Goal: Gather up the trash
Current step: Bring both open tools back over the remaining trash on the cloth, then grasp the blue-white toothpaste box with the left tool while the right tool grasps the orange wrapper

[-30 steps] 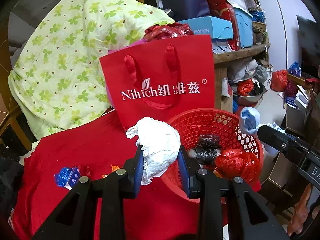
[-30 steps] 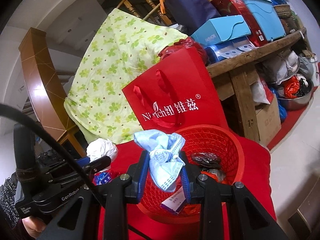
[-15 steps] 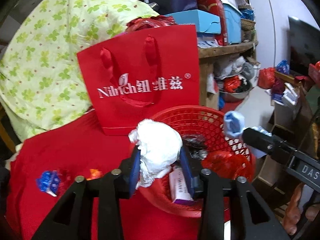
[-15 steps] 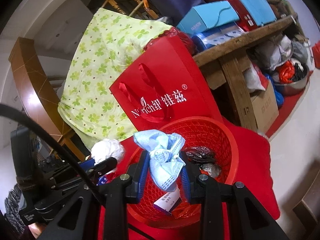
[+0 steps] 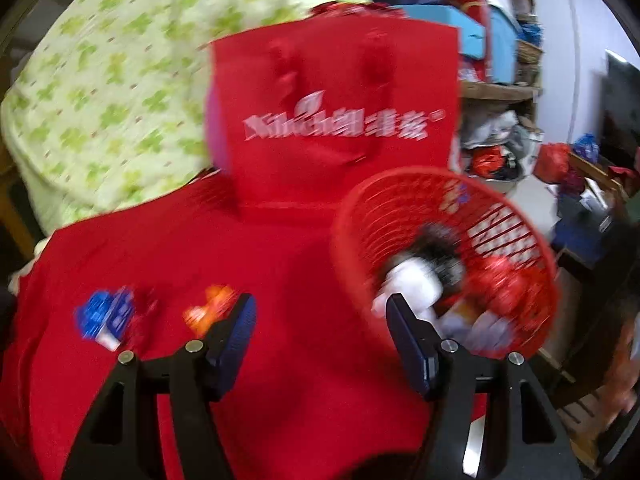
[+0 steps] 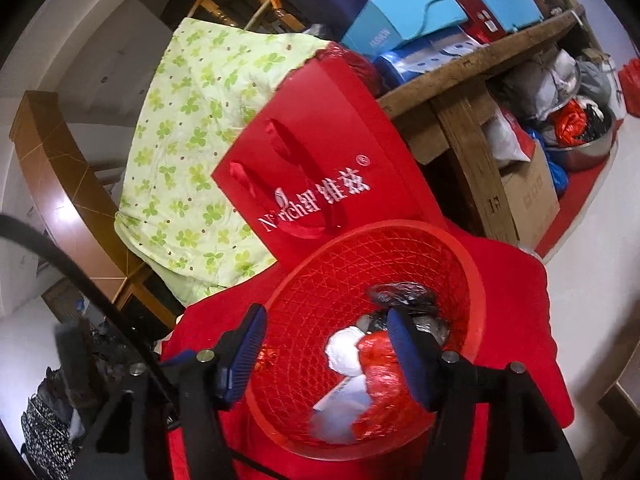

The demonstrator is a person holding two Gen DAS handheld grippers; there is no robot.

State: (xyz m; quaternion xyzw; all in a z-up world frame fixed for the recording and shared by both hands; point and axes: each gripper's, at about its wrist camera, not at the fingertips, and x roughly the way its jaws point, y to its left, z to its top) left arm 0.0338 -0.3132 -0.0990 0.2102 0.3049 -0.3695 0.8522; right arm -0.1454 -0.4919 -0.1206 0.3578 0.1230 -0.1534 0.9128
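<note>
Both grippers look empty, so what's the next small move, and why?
Probably swing the left gripper toward the orange scrap on the red cloth. Both it and the right gripper are open and empty, the white wad already lies in the red basket, and the orange scrap and blue wrapper remain outside.

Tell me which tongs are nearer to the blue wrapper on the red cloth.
Left. The left tongs are open above the cloth, with the blue wrapper just off their left side. The right tongs are open over the basket; no wrapper shows there.
</note>
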